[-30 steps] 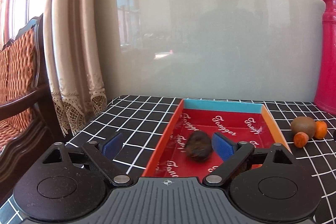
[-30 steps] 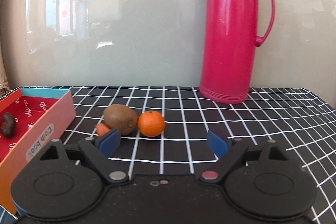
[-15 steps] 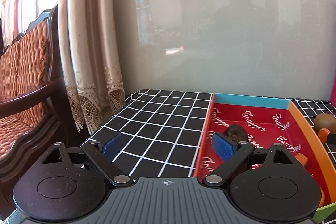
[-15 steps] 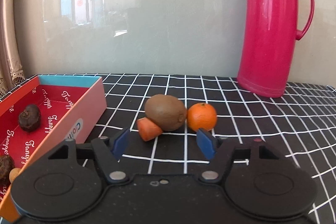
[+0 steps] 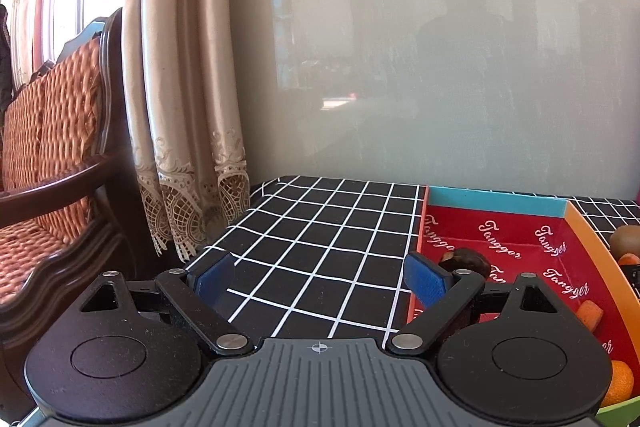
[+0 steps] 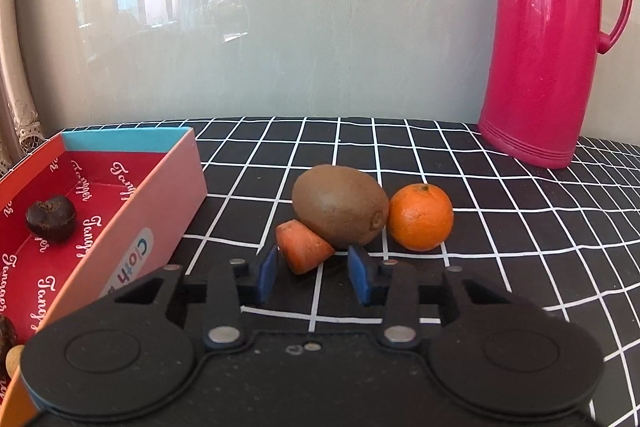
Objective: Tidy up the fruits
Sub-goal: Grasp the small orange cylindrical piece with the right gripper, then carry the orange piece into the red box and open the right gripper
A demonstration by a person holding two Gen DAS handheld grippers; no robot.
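On the black checked tablecloth, a brown kiwi [image 6: 340, 211], a mandarin [image 6: 420, 217] and an orange carrot piece [image 6: 304, 246] lie touching. My right gripper [image 6: 312, 255] is low in front of them, and its jaws are closing. The carrot piece's near end sits between the blue pads with a gap on each side. A red-lined box [image 6: 160, 211] on the left holds a dark brown fruit [image 6: 51, 218]. My left gripper [image 5: 320, 275] hangs open and empty over the cloth, left of the box [image 5: 496, 195]. The box there also holds a carrot piece [image 5: 590, 313] and a mandarin [image 5: 622, 383].
A tall pink thermos jug [image 6: 548, 39] stands at the back right against the glossy wall panel. Left of the table hang lace-edged curtains [image 5: 180, 107], and beyond them is a wooden chair with woven orange cushions [image 5: 52, 147]. The table's left edge runs just beside my left gripper.
My right gripper has come closer and lower toward the fruit, and its jaws have narrowed around the carrot piece. My left gripper has shifted left, away from over the box, still wide.
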